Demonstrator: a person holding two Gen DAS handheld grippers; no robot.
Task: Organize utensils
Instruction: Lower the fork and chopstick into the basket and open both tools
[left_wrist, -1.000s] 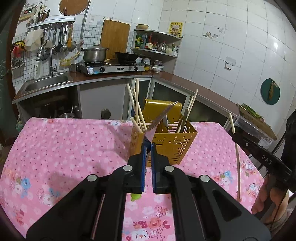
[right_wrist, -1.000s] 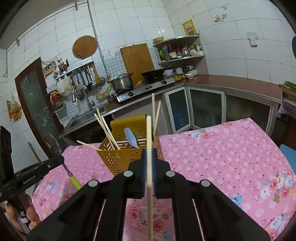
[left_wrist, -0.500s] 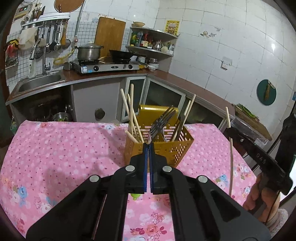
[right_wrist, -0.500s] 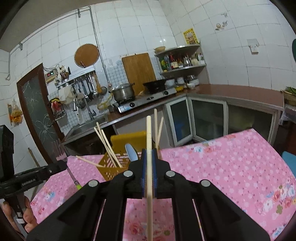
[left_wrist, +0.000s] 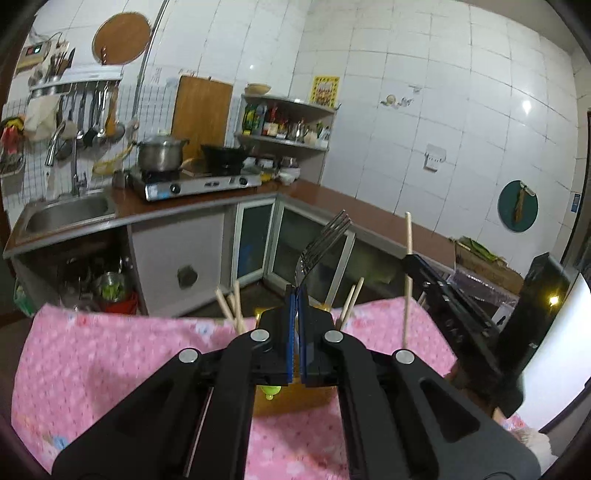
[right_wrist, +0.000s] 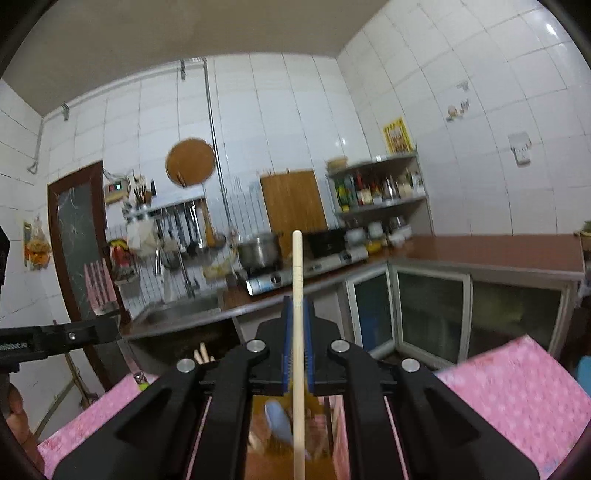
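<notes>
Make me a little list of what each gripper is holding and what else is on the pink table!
left gripper: shut on a metal fork, tines up
right gripper: shut on a wooden chopstick, upright
table: pink flowered tablecloth
utensil holder: yellow-brown, below both grippers, mostly hidden
in the holder: more chopsticks and a pale blue spoon
behind: kitchen counter with sink and gas stove

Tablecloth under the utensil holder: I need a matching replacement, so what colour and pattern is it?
Pink tablecloth with a small floral print, clearest in the left wrist view.
</notes>
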